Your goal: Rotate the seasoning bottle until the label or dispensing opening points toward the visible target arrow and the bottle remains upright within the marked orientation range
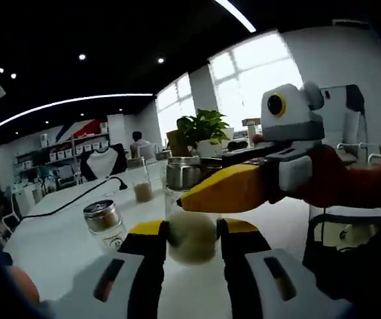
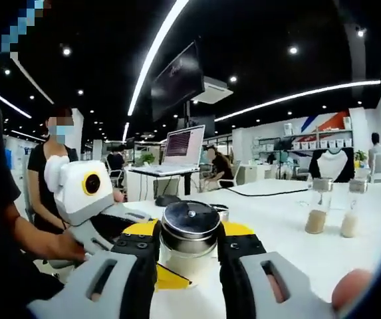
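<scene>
Nearest, at 6 o'clock in the left gripper view: left gripper (image 1: 191, 229), jaws narrow and closed on the glass body of the seasoning bottle (image 1: 191, 238), pale powder inside. Just above, reaching in from 3 o'clock, a yellow jaw of the right gripper (image 2: 190, 234) laid across the bottle's upper part.

In the right gripper view, again at 6 o'clock: jaws narrow, pressed to either side of the bottle's metal lid (image 2: 190, 224), apparently gripping it. Bottle upright on the white table (image 2: 290, 232), held low and high at once.

Step in hand, by judgement: the turn itself, gripped but not finished. Label side hard to make out from here.

Next move: turn about the bottle's own axis, slowly, with one grip loosened enough to let the glass slip round. Keep the base flat and avoid any lean. Check the heading against the arrow before letting go.

Farther out: a second bottle (image 1: 104, 220) at 9 o'clock, two more bottles (image 2: 318, 203) at 3 o'clock. Beyond, a plant (image 1: 207, 127) and a laptop (image 2: 183, 146) at 12 o'clock.
</scene>
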Demonstrator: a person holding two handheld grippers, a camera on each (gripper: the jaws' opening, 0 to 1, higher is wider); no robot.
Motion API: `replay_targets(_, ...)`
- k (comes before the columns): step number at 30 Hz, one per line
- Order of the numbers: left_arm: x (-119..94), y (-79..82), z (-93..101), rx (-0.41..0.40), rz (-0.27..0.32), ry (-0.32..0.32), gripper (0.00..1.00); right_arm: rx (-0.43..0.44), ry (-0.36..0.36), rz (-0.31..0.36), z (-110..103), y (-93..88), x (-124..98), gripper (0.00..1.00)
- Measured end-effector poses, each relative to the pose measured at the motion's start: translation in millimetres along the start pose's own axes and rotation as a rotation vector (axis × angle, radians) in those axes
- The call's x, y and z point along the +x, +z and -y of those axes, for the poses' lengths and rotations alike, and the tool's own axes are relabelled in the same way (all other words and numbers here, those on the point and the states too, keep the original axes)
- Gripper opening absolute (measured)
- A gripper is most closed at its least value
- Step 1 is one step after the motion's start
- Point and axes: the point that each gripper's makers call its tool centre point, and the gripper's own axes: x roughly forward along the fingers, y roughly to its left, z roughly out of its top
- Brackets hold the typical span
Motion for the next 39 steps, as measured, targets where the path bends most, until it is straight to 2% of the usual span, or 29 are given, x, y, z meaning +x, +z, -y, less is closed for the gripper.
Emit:
replay_targets(3,3,-3.2,0.1,-0.028,0.001,-0.038,0.34,-0.046,-0.01,-0.031,0,-2.9,-1,0.32)
replay_targets(4,4,-4.7,2.1,-0.047,-0.006,-0.059,0.34,-0.071,0.007,-0.046,-1,-5.1,-1,0.32)
replay_targets(7,5,-6.4,9.5,-0.05,0.0,-0.161,0.35,-0.089,0.066,-0.07,-6,-7.7,-4,0.32)
replay_targets(10,0,-1.2,21.5,-0.174,0.052,-0.31,0.36,-0.088,0.17,-0.051,-20,-2.8,-9,0.32)
replay_targets(11,-2,-0.4,24.0,-0.2,0.057,-0.34,0.37,-0.096,0.22,-0.044,-27,-0.8,-12,0.32)
replay_targets(12,-4,0.5,30.2,-0.211,0.062,-0.394,0.38,-0.109,0.238,-0.048,-30,-0.2,-14,0.32)
replay_targets(13,-5,0.3,32.6,-0.209,0.061,-0.414,0.39,-0.126,0.268,-0.045,-35,1.0,-16,0.32)
replay_targets(15,-6,0.5,36.1,-0.202,0.066,-0.438,0.39,-0.142,0.286,-0.049,-38,0.7,-18,0.32)
replay_targets(17,-8,0.1,44.7,-0.194,0.05,-0.444,0.38,-0.141,0.298,-0.061,-42,-1.1,-19,0.32)
replay_targets(18,-7,-1.1,42.8,-0.158,0.044,-0.416,0.37,-0.135,0.288,-0.068,-40,-2.0,-19,0.32)
replay_targets(19,-4,1.2,34.1,-0.089,0.06,-0.337,0.37,-0.121,0.255,-0.069,-36,-1.9,-19,0.33)
replay_targets(20,-2,2.7,28.9,-0.045,0.063,-0.285,0.37,-0.092,0.208,-0.053,-28,0.5,-17,0.33)
replay_targets(23,1,5.0,19.8,0.009,0.044,-0.17,0.36,-0.017,0.151,-0.035,-18,2.6,-13,0.33)
replay_targets(25,1,8.6,13.2,0.005,0.06,-0.11,0.36,0.027,0.111,0.003,-15,7.1,-9,0.33)
replay_targets(27,1,9.7,9.2,0.001,0.065,-0.068,0.36,0.019,0.076,0.027,-14,9.1,-4,0.33)
replay_targets(30,5,6.1,3.9,0.025,0.039,0.008,0.36,0.026,-0.011,0.003,-6,5.2,2,0.34)
replay_targets(31,7,4.6,4.2,0.03,0.03,0.016,0.36,0.027,-0.032,-0.008,-4,3.3,3,0.34)
replay_targets(32,10,2.1,5.3,0.03,0.023,0.015,0.36,0.03,-0.039,-0.017,-4,1.9,3,0.34)
replay_targets(34,12,-3.2,7.2,0.005,0.004,-0.017,0.37,-0.056,-0.014,-0.06,-6,-4.4,1,0.34)
replay_targets(35,13,-8.7,13.4,-0.046,-0.007,-0.094,0.37,-0.084,0.004,-0.074,-8,-6.7,1,0.34)
replay_targets(39,9,-1.6,26.8,-0.159,0.052,-0.262,0.37,-0.049,0.108,-0.044,-18,-1.0,-5,0.33)
